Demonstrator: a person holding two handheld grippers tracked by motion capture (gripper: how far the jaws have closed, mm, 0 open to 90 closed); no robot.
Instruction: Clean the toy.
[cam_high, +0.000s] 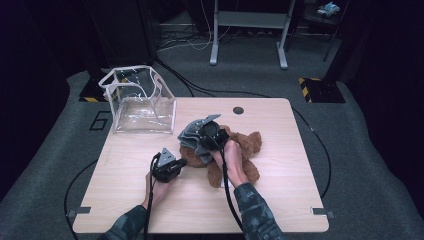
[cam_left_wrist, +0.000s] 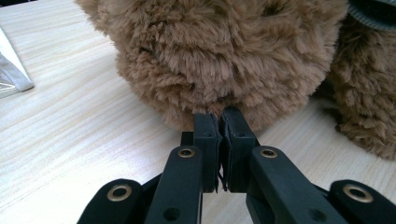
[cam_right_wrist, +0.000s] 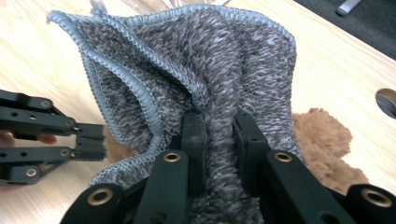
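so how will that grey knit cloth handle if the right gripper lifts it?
Probably floppy: the grey knit cloth already bunches into folds where the right gripper pinches it. Likely light for its size, thin with a stitched edge. Its fuzzy knit may drag or cling on the plush toy rather than slide.

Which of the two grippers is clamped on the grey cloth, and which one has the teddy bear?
The right gripper pinches the grey knitted cloth bunched between its jaws. The left gripper is shut on the brown teddy bear fur instead.
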